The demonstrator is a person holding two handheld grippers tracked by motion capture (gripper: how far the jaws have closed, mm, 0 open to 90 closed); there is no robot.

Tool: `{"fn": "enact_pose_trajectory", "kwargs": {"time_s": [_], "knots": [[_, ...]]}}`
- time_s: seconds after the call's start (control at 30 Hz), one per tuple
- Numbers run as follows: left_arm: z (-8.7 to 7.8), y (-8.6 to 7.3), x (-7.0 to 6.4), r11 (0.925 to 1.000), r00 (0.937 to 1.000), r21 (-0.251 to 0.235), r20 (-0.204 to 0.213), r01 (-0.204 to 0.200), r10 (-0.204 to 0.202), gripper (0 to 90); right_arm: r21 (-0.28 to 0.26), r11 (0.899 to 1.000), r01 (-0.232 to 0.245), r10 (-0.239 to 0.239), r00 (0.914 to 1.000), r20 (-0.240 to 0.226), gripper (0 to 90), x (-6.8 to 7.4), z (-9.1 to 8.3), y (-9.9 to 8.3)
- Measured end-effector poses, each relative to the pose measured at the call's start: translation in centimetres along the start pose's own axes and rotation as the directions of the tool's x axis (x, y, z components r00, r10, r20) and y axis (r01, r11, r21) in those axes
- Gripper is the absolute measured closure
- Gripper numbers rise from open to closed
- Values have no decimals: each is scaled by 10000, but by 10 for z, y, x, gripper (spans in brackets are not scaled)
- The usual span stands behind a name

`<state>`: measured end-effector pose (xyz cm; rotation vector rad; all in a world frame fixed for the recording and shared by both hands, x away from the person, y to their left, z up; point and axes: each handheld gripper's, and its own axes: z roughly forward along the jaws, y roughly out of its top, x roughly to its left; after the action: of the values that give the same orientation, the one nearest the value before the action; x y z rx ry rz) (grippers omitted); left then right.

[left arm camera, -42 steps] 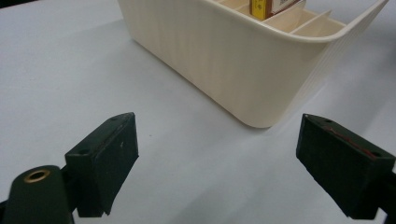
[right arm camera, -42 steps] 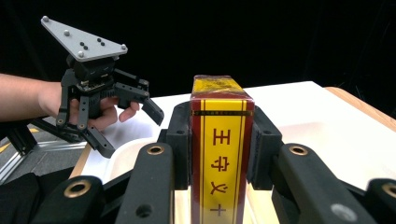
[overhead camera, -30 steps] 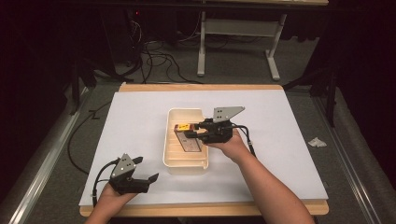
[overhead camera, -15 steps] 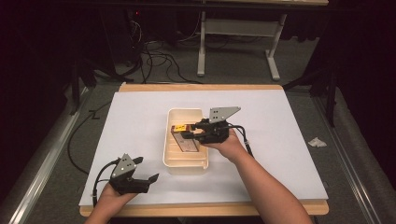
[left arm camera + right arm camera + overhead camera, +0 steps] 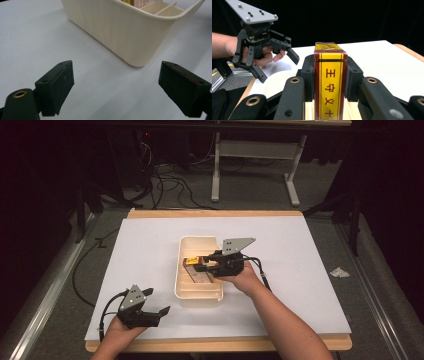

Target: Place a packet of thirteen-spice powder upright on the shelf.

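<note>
A cream plastic bin (image 5: 199, 292) with ribbed dividers sits at the middle of the white table. My right gripper (image 5: 205, 265) hangs over the bin's right side, shut on a yellow and red box (image 5: 329, 82) with dark characters down its face; the box (image 5: 192, 262) is just above the bin's inner slots. Another packet (image 5: 199, 276) lies inside the bin under it. My left gripper (image 5: 161, 312) rests near the table's front left edge, open and holding nothing. In the left gripper view the bin's wall (image 5: 125, 32) stands ahead of the spread jaws.
The white sheet (image 5: 310, 270) covers a wooden table (image 5: 220, 345). A crumpled scrap (image 5: 340, 272) lies on the floor at the right. Cables (image 5: 165, 180) and a desk frame (image 5: 255, 165) stand beyond the far edge.
My right gripper with the box has shifted slightly toward the bin's middle. The left gripper has stayed where it was.
</note>
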<state>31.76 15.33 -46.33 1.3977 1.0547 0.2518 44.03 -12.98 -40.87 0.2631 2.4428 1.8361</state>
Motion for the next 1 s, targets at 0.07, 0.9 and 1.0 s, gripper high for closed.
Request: {"fn": "enact_pose_trajectory", "kwargs": {"time_s": [0.07,0.9,1.0], "knots": [[0,0,0,10000,10000,39,-5,-42,42,137,57,10000,-64,64,10000,41,681,0,0,-1],[1,-1,0,9999,9999,103,3,-110,110,139,285,9992,-266,259,9994,233,657,5,-1,-17],[1,-1,-1,9999,10000,94,17,-82,81,139,322,9991,-293,284,9992,271,654,5,-3,-19]]}}
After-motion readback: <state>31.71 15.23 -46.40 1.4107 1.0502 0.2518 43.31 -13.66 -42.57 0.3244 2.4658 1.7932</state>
